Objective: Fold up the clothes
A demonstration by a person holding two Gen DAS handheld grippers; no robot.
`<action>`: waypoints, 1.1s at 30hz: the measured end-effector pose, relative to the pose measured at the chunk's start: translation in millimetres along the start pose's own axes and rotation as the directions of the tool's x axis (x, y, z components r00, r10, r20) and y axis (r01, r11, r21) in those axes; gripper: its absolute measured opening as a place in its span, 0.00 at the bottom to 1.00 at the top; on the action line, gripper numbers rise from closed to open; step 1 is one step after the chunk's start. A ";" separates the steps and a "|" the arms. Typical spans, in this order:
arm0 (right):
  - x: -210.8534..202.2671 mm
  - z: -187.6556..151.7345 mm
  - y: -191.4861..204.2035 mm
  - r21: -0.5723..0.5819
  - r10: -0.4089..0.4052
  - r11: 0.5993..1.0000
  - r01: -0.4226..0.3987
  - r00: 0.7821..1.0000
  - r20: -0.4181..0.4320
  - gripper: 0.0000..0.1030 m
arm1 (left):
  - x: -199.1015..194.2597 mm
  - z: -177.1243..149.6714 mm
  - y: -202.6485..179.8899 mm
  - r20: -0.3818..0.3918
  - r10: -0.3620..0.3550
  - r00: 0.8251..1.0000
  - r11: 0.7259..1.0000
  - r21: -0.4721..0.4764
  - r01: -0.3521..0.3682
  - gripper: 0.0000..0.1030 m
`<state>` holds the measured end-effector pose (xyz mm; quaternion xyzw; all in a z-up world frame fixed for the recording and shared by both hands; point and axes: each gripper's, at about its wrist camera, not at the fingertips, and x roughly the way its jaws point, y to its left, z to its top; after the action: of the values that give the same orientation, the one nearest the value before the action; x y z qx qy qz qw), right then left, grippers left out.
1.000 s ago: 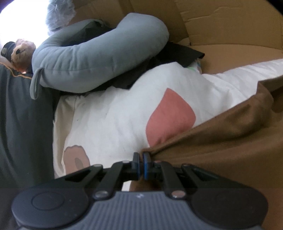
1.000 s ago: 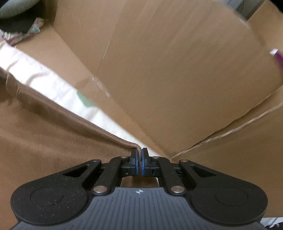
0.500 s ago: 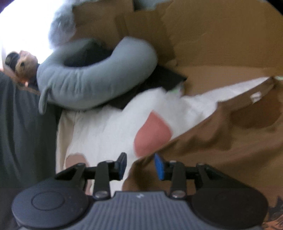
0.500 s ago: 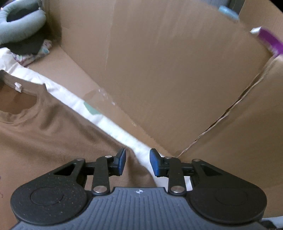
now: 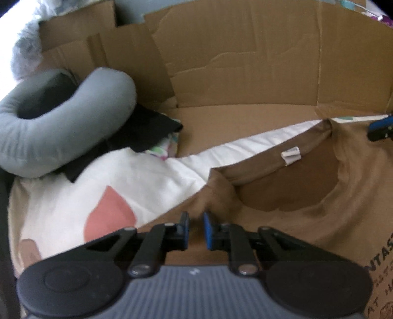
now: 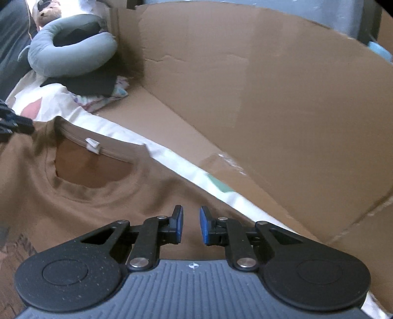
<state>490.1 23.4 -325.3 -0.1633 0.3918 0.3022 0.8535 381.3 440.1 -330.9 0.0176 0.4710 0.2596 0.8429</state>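
Observation:
A brown T-shirt [image 5: 319, 233] [image 6: 98, 208] lies spread on a white sheet [image 5: 122, 181], neck opening up, a white label [image 5: 291, 155] [image 6: 92, 145] inside the collar. My left gripper [image 5: 195, 220] hovers over the shirt's left shoulder edge; its jaws are closing, a narrow gap remains and nothing is pinched. Over the other shoulder, my right gripper [image 6: 191, 218] is also closing, with a gap and no cloth between the pads. Each gripper shows at the edge of the other's view: right gripper [image 5: 379, 128], left gripper [image 6: 14, 122].
Cardboard walls [image 5: 245, 61] [image 6: 270, 98] rise behind and to the right of the sheet. A grey neck pillow [image 5: 61, 127] [image 6: 71, 56] rests on black cloth [image 5: 147, 130] at the far left, with a teddy bear [image 6: 48, 13] beyond it.
Both grippers let go of the shirt's shoulder edges, opened wide, drew back and tilted up; the collar came into view. Their jaws now stand narrower than half a second ago.

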 end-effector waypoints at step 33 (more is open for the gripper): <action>-76.1 16.7 -38.5 0.126 0.034 0.991 -0.032 0.999 -0.016 0.41 | -48.4 24.5 -40.5 0.010 -0.076 0.997 0.982 -0.171 0.076 0.55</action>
<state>485.6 -27.0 -254.6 -0.1052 0.4203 0.2896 0.8535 397.6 388.4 -290.4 -0.0726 0.4456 0.2667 0.8515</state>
